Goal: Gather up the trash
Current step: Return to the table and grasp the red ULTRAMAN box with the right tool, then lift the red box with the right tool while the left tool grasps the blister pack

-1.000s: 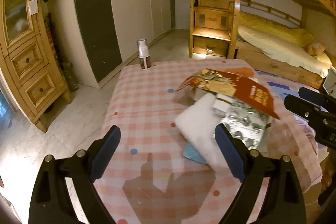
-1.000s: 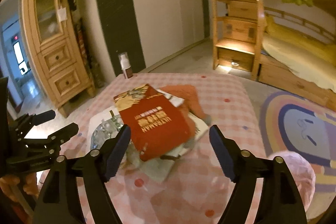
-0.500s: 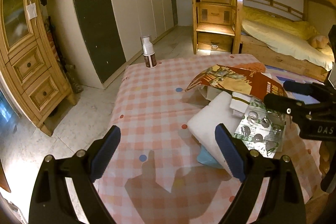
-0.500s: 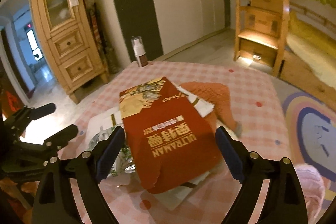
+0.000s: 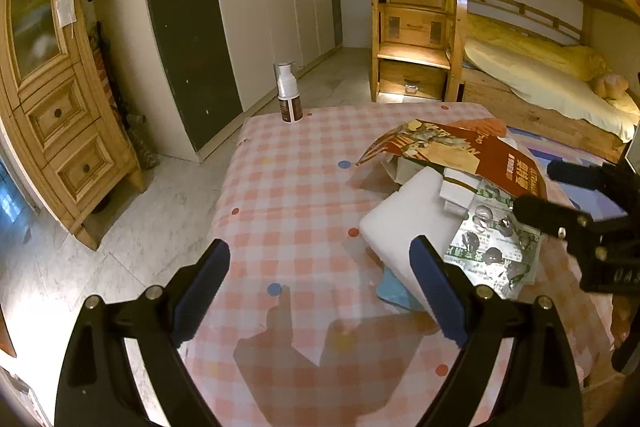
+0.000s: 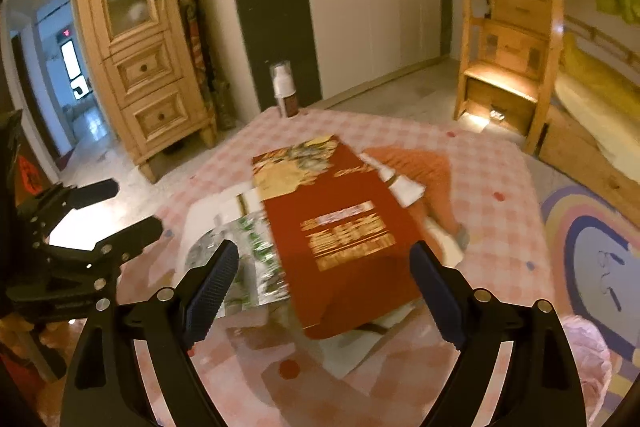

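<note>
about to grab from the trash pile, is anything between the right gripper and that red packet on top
Nothing visible blocks it. The right gripper is open, and the red packet lies on top of the trash pile straight ahead between its fingers. The left gripper is off to the side, also open.

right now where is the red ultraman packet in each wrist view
Left wrist: red packet lies right of centre, topping the trash pile.
Right wrist: red packet fills the centre, between the open fingers.
Shared landmark: the pump bottle on the table's far edge.
</note>
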`<state>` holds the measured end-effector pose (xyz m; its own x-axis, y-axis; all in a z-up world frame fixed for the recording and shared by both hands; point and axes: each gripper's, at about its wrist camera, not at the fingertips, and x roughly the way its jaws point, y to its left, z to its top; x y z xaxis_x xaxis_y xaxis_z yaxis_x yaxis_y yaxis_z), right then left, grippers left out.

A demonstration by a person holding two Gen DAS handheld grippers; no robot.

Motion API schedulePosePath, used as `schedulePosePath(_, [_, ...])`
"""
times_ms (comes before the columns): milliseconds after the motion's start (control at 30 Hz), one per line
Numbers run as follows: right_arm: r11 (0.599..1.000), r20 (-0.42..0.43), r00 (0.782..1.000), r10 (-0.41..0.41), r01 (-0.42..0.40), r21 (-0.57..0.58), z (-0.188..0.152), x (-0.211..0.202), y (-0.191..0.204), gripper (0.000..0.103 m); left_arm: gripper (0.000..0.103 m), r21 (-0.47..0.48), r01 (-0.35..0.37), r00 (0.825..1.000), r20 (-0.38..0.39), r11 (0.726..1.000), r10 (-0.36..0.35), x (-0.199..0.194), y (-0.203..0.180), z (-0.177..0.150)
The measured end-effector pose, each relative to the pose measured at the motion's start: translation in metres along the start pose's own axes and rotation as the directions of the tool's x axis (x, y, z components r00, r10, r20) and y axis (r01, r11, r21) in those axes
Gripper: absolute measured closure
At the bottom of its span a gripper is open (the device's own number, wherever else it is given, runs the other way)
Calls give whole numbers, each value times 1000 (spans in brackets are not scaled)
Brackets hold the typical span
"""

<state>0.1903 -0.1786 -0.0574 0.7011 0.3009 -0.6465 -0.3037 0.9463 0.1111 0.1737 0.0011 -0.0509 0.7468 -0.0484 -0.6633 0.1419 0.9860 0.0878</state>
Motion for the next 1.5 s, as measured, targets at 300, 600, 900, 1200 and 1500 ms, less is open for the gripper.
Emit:
schedulePosePath(300, [999, -3, 999, 36, -36, 29, 12, 18, -17, 15, 15, 9, -9, 1000, -4, 1000, 9, 6, -4, 5])
schedulePosePath(600, [997, -38, 996, 81, -81, -7, 2, 10, -11, 15, 15, 0, -23, 1000, -15, 1000, 23, 10, 3, 4])
schedulePosePath(900, [993, -51, 998, 43, -48, -110, -8, 6, 13, 15, 15, -4, -18, 1000, -14, 1000, 18, 7, 0, 1])
schedulePosePath(1200, [991, 55, 998, -11, 18, -133, -1, -9, 19, 25, 15, -6, -22, 1000, -14, 1000, 22, 7, -2, 0])
schedulePosePath(1500, [995, 268, 959, -91, 96, -6, 7, -56, 1, 25, 15, 17, 23, 999, 36, 1000, -24, -5, -6, 1])
